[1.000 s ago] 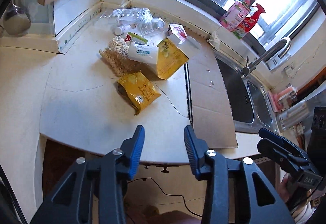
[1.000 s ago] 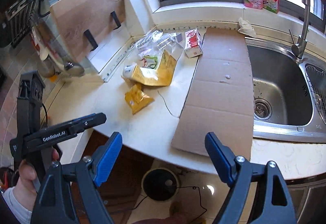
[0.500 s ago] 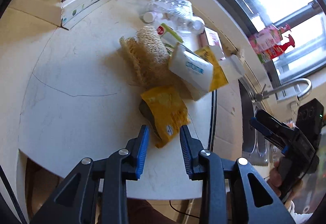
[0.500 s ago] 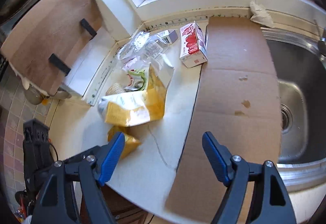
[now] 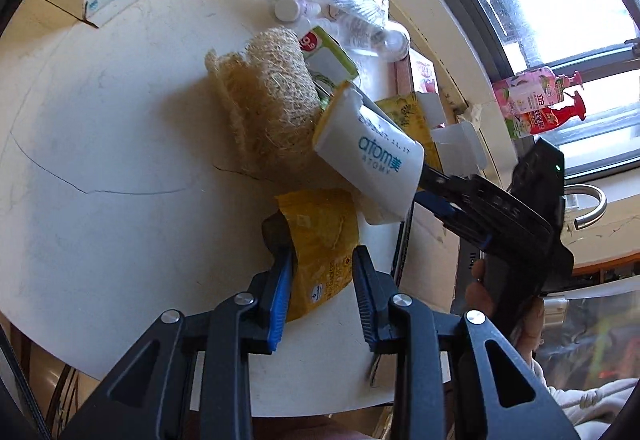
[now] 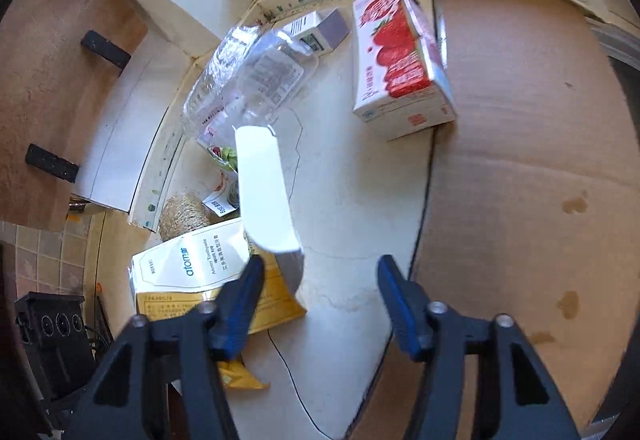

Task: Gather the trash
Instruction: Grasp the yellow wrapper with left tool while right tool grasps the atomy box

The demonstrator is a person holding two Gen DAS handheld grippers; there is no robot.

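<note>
Left wrist view shows the counter strewn with trash; my left gripper has been closing, its jaws straddling the yellow wrapper near the front edge, not yet clearly pinching. My right gripper has been narrowing beside the toothpaste box, nothing held. I reckon next comes closing, then lifting.
</note>
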